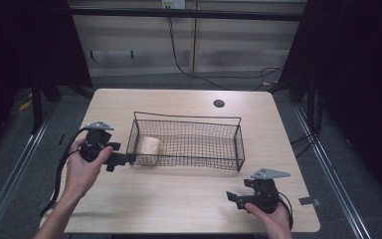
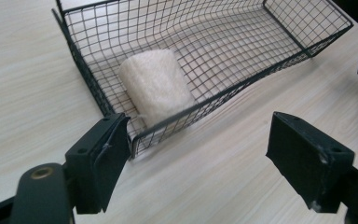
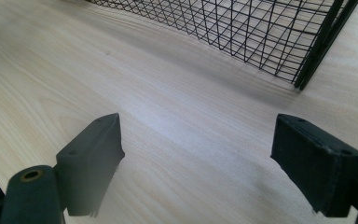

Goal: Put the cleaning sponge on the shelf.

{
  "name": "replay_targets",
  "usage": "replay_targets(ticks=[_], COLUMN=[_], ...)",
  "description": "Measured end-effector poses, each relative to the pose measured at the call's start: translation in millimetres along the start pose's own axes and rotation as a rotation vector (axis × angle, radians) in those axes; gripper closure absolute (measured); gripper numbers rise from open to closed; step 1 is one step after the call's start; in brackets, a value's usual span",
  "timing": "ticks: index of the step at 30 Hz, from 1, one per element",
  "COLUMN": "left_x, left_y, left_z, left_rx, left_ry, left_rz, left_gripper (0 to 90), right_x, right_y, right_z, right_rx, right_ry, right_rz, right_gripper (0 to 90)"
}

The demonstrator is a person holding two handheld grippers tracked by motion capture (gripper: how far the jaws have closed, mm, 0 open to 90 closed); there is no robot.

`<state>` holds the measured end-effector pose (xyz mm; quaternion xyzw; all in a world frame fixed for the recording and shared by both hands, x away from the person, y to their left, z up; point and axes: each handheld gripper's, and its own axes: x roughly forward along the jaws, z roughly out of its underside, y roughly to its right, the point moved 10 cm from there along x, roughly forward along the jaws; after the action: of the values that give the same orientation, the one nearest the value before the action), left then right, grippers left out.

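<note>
A pale wooden table (image 1: 189,204) carries a black wire basket (image 1: 229,149); a dark round spot, perhaps a cable hole (image 1: 219,103), sits near its far edge.

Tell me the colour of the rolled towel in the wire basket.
Cream-white; the rolled towel shows best in the left gripper view.

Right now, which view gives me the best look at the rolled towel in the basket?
The left gripper view: the rolled towel lies close and large at the wire basket's near end, its nap visible. The high view shows it small, behind mesh, at the basket's left end. The right gripper view shows a basket corner and table.
</note>
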<state>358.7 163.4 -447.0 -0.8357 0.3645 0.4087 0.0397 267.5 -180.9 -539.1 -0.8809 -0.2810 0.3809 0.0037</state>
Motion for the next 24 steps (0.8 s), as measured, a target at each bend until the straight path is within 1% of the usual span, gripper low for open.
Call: replay_targets(ticks=[4,7,9,10,11,12,13,14,15,16,17,18,19,21,22,23,24], left_x=[0.2,0.3,1.5,2.4,2.7,2.3,1.8,1.6,0.7,0.8,0.6,-0.4,0.8,2.4,4.5,5.0,5.8], left_y=[-0.6,0.5,2.5,3.6,3.5,3.5,4.4,5.6,6.7,7.3,8.8,9.5,10.0,10.4,11.6,11.8,12.6], left_z=[15.5,24.2,32.3,37.2,42.2,46.5,50.3,54.2,58.8,62.2,66.6,70.9,76.3,84.7,87.4,89.8,91.7], left_rx=[0.015,0.024,0.023,0.008,0.005,0.014,0.009,-0.007,-0.001,0.0,-0.003,0.002,-0.002,-0.002,-0.02,-0.02,-0.032], left_ry=[-0.029,-0.027,-0.04,-0.049,-0.06,-0.064,-0.061,-0.06,-0.051,-0.054,-0.056,-0.06,-0.066,-0.089,-0.077,-0.071,-0.069], left_rz=[-0.017,-0.031,-0.033,-0.04,-0.057,-0.062,-0.057,-0.06,-0.063,-0.066,-0.056,-0.053,-0.054,-0.041,-0.034,-0.027,-0.005], left_gripper=[20.6,20.6,20.6,20.7,20.6,20.6,20.6,20.6,20.6,20.6,20.6,20.6,20.4,18.7,18.2,18.2,18.2], right_x=[0.1,-0.1,0.0,0.0,0.0,-0.2,-0.5,-0.6,-0.5,-0.5,-0.6,-0.4,-0.3,-0.3,-0.2,-0.1,-0.2], right_y=[0.2,-0.1,0.2,0.3,0.4,0.5,0.1,0.1,0.3,0.3,0.3,0.2,0.2,0.1,0.0,0.2,0.4], right_z=[0.0,-0.1,0.1,0.0,0.1,0.0,-0.1,0.1,0.2,0.0,0.0,0.2,0.3,0.2,0.3,0.4,0.4], right_rx=[0.0,0.0,0.0,0.0,0.0,-0.001,-0.001,-0.002,-0.002,-0.002,-0.002,-0.002,-0.002,-0.001,-0.002,-0.001,-0.001], right_ry=[0.0,0.001,0.0,0.0,0.0,0.001,0.002,0.001,0.0,0.001,0.001,0.0,0.0,0.001,0.0,-0.001,-0.001], right_rz=[0.0,0.001,0.002,0.002,0.002,0.004,0.003,0.003,0.003,0.004,0.004,0.004,0.005,0.006,0.005,0.006,0.008], right_gripper=[15.9,15.9,15.9,15.9,16.0,16.0,16.0,16.0,16.0,16.0,16.0,15.9,16.0,16.0,15.9,15.9,15.9])
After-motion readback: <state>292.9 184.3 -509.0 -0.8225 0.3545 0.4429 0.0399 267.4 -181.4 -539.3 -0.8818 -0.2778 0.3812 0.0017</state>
